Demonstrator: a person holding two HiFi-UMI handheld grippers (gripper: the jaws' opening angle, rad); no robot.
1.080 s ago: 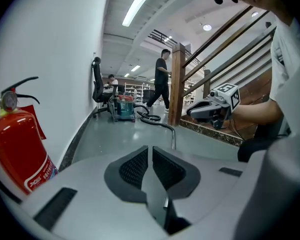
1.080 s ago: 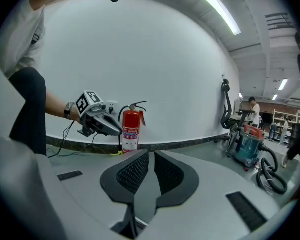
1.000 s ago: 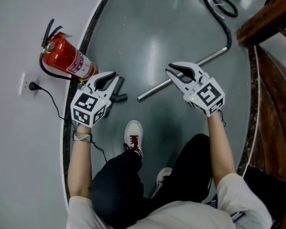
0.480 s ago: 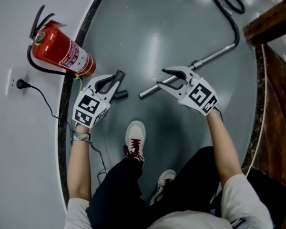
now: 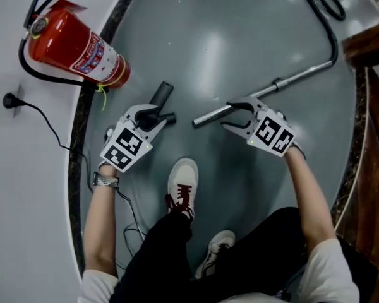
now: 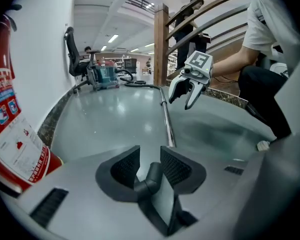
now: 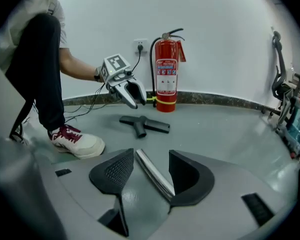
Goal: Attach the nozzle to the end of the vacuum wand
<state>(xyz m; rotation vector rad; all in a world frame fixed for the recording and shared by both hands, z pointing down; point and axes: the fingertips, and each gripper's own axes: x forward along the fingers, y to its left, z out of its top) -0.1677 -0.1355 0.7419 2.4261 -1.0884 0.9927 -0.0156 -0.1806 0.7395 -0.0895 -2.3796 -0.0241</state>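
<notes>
Both parts are about to be picked up, and neither is gripped yet. The left claw (image 5: 153, 113) has just been opening and stands partly apart, astride the neck of the black T-shaped plastic nozzle (image 5: 163, 93), which lies on the glossy grey floor (image 5: 240, 30) left of centre in the head view; its pads do not press it. The right claw (image 5: 228, 115), just opened wide, straddles the near end of the shiny chrome vacuum wand (image 5: 290, 79), which runs from frame centre toward the upper right; it holds nothing.

Next, I judge, each claw must close firmly on its part, lift it, and line the nozzle's neck up with the wand's open end.

A red fire extinguisher (image 5: 72, 43) lies at upper left. The person's white shoe with red laces (image 5: 182, 185), just below both parts, could crowd the move
</notes>
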